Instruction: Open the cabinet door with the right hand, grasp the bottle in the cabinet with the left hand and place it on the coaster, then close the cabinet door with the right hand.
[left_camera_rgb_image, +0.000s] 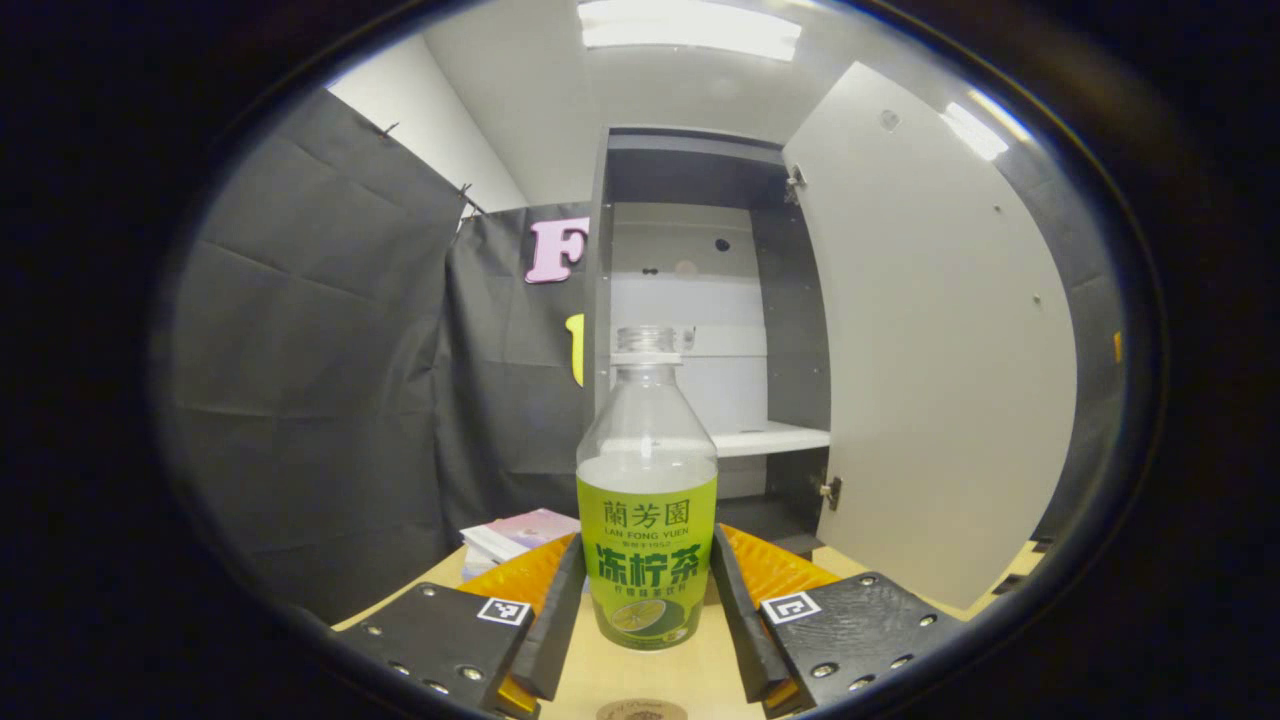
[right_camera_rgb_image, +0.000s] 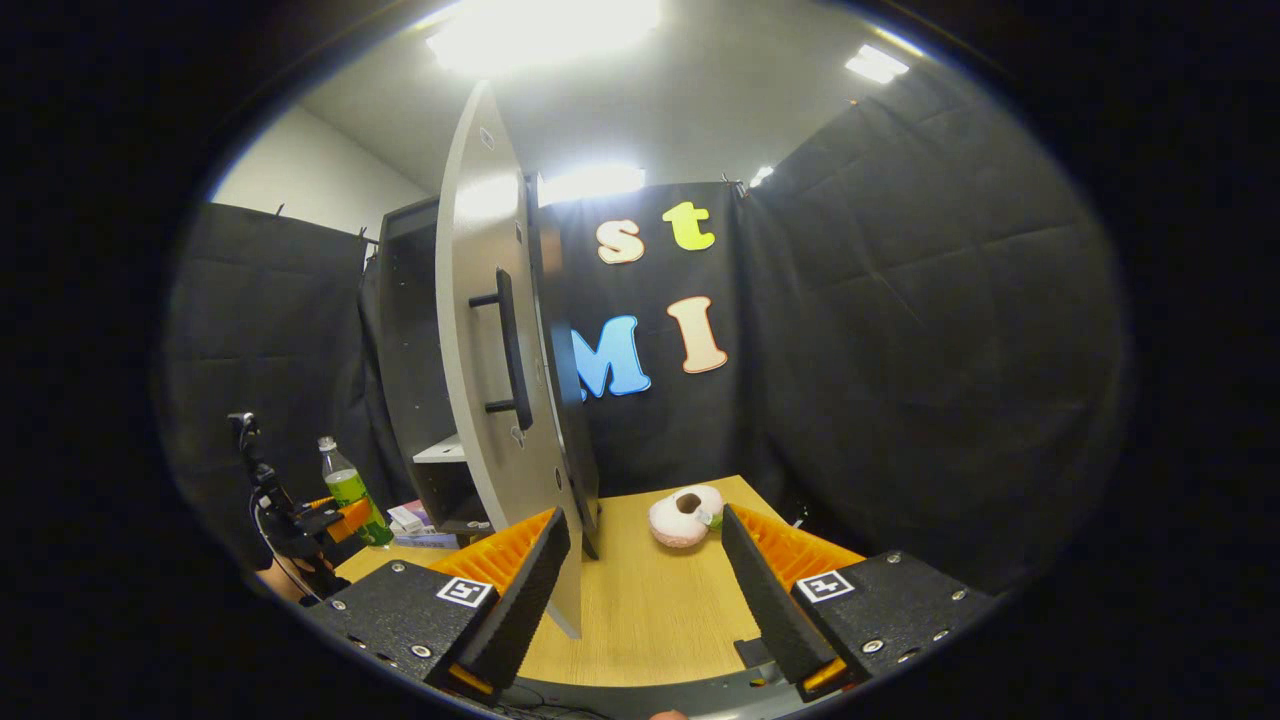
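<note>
Bottle (left_camera_rgb_image: 647, 500): in the left gripper view it stands upright between the two fingers of the left gripper (left_camera_rgb_image: 647, 610), clear plastic with a green label and no cap on its neck. The fingers flank the label on both sides, but a narrow gap appears on each side, so I cannot tell whether they press on it. The bottle's base sits on or just above the wooden table (left_camera_rgb_image: 640, 680); contact is not clear. At the bottom edge, just in front of the bottle, part of a round coaster (left_camera_rgb_image: 642, 711) shows. Behind the bottle stands the cabinet (left_camera_rgb_image: 700, 300), dark-framed, with a white shelf (left_camera_rgb_image: 770, 438) inside. Its door (left_camera_rgb_image: 930, 340) is swung wide open to the right. A small stack of books (left_camera_rgb_image: 515, 535) lies on the table to the left of the cabinet.

In the right gripper view, the right gripper (right_camera_rgb_image: 645, 590) has its fingers spread apart and holds nothing. The open door (right_camera_rgb_image: 500, 400) is seen nearly edge-on, its lower edge just beside the gripper's left finger, and its dark bar handle (right_camera_rgb_image: 510, 350) faces the camera. On the table (right_camera_rgb_image: 640, 610) beyond lies a pale round plush toy (right_camera_rgb_image: 685, 516). Far to the left, the left gripper (right_camera_rgb_image: 340, 520) is at the bottle (right_camera_rgb_image: 350, 492), near the books (right_camera_rgb_image: 410, 520).
</note>
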